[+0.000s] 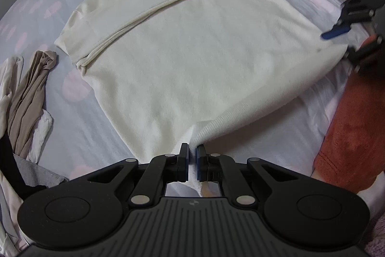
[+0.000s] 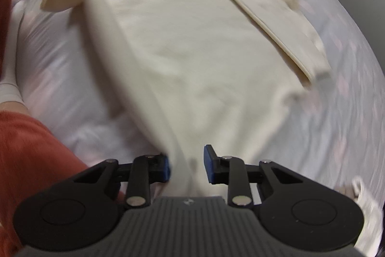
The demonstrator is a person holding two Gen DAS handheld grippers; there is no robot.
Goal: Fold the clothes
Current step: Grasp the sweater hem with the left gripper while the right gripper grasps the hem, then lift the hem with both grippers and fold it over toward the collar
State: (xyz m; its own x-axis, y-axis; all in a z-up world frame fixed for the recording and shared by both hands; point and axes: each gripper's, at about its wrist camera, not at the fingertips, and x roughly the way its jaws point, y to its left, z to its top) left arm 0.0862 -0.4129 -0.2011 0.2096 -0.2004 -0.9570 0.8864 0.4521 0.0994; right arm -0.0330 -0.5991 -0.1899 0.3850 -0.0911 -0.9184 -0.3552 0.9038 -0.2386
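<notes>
My left gripper [image 1: 191,153] pinches the ribbed hem of the cream sweater [image 1: 182,57] spread on the bed [image 1: 284,136]. My right gripper [image 2: 186,166] is spread around the sweater's edge, gripping nothing. Lifting one-sided could drag it askew and undo the folded sleeve [image 1: 154,11].

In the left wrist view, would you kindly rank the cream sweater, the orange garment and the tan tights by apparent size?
1. cream sweater
2. orange garment, though cut off by the frame edge
3. tan tights
</notes>
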